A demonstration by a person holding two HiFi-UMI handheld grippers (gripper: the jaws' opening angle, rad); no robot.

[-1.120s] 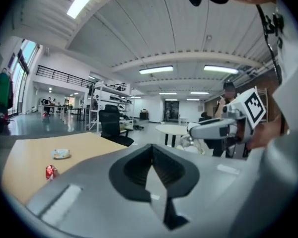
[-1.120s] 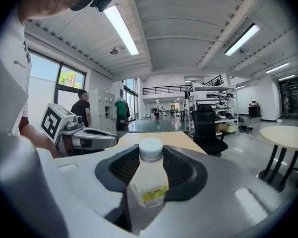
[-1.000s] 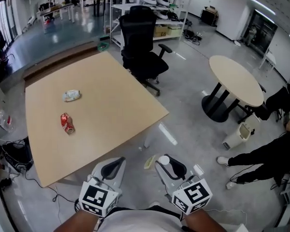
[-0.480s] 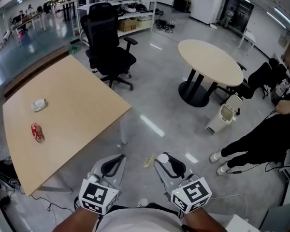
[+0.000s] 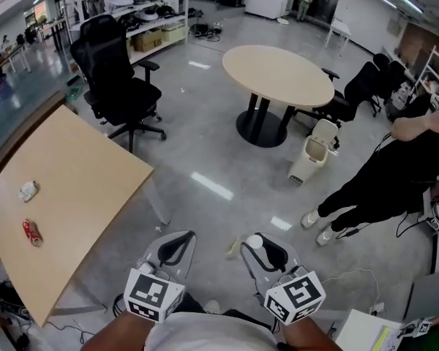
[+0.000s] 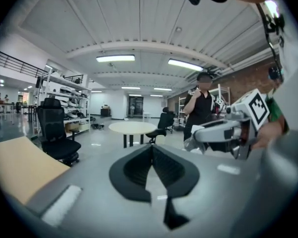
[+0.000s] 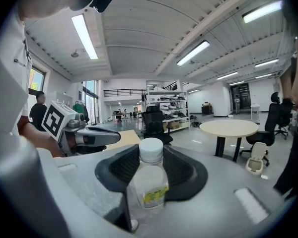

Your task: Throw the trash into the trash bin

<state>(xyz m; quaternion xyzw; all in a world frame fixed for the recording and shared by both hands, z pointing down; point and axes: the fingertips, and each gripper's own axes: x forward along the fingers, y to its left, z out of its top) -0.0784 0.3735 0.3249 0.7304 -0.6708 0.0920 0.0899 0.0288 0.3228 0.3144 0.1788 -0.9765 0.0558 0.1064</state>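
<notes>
Item in hand: one small clear plastic bottle with a white cap and a yellow label (image 7: 148, 180), upright and pinched between the jaws of the right gripper (image 5: 262, 253), which stand apart only by the bottle's width. The left gripper (image 6: 151, 165) has its jaws pressed together with nothing between them. Destination: a small cream plastic trash bin with its lid up (image 5: 311, 152), on the grey floor just beside the round beige table (image 5: 278, 75), well apart from both grippers and ahead to the right. Outstanding stock: a crushed red can (image 5: 31, 232) and a crumpled white wrapper (image 5: 28, 190), both lying on the square light-wood table (image 5: 80, 174) at the left. Status, as judged: the first piece is picked up but not yet dropped, and two pieces remain untouched. The bin's contents cannot be seen.
</notes>
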